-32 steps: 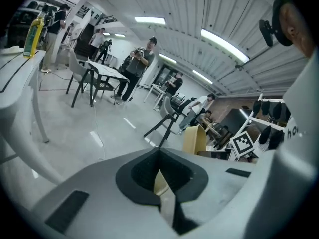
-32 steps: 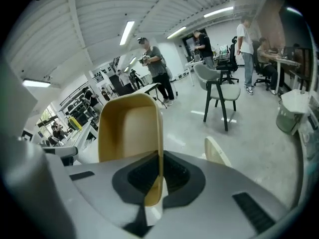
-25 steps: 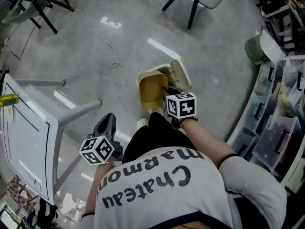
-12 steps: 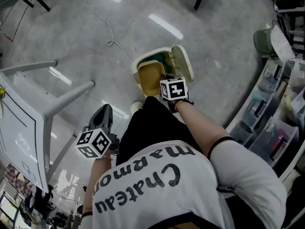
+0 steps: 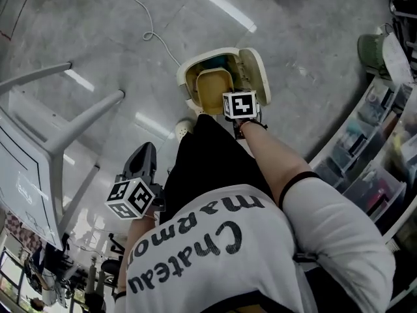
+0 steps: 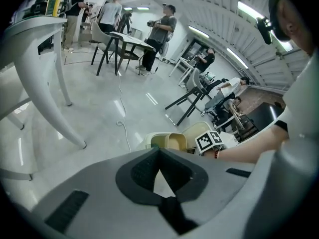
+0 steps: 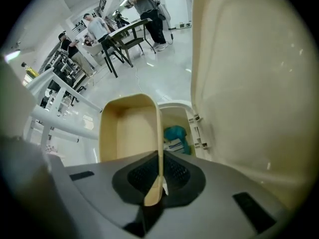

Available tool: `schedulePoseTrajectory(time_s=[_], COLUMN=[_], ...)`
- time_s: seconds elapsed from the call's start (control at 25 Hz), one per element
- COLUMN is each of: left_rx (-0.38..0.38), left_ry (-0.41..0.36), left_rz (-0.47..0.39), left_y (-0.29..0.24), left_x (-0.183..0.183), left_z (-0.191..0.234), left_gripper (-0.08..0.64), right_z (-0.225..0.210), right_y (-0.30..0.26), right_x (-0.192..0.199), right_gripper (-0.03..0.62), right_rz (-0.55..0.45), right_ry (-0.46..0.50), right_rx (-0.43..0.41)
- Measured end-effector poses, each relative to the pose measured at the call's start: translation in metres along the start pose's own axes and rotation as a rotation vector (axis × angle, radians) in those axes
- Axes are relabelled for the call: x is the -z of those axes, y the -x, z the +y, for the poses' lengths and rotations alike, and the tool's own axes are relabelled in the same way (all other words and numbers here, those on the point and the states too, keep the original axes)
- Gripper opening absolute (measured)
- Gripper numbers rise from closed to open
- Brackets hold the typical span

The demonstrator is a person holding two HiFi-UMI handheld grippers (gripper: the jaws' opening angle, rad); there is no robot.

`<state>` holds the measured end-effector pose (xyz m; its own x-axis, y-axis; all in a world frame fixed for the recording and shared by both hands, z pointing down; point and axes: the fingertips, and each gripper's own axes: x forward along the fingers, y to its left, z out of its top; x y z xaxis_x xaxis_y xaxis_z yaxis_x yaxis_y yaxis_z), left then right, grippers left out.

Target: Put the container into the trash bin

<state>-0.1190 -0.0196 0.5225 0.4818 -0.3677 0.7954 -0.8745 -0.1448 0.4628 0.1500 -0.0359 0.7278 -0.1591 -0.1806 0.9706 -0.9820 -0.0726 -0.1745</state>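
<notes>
Floor: grey, glossy [image 5: 313, 77], fills most of my head view.
Table: white [image 5: 26, 168], far left, legs splayed toward the middle.
Shelves: clear boxes on racks [image 5: 384, 168] curve along the right edge.
People: several stand by a dark table and chairs [image 6: 122, 41] in the background of my left gripper view.
Bin: cream [image 5: 189, 67], on the floor just ahead of my legs, mouth open.
Lid: [image 5: 255, 77] flipped up at the bin's right side; it fills the right half of my right gripper view.
Container: tan, open box, empty [image 5: 212, 90]. In the head view it sits inside the bin's rim; in the right gripper view it hangs over the left part of the mouth. I can't tell if it touches the bin.
Right gripper: [image 7: 158, 171] pointing steeply down over the bin, jaws clamped on the container's thin right wall, pads on both sides of it.
Left gripper: [image 6: 159, 176] low at my left side, well apart from the bin, jaws together, nothing between them.
Cable: white [image 5: 151, 25], loops on the floor beyond the bin.
Trash: teal lump [image 7: 175, 133] with a printed packet just below it, inside the bin beside the container.
</notes>
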Motion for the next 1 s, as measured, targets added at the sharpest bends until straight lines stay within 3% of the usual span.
schedulePoseTrajectory(time_s=[0.4,1.0], left_rx=[-0.031,-0.06], left_ry=[0.033,0.088], left_rz=[-0.004,0.024], left_y=[-0.005,-0.023], left_x=[-0.002,-0.001], left_z=[0.003,0.016], left_gripper=[0.021,0.021], right_z=[-0.01,-0.005], right_y=[-0.034,-0.068], right_x=[0.003,-0.007], right_gripper=[0.032,0.032], right_rz=[0.077,0.09], right_ry=[-0.103,-0.03], right_rx=[0.003,0.005])
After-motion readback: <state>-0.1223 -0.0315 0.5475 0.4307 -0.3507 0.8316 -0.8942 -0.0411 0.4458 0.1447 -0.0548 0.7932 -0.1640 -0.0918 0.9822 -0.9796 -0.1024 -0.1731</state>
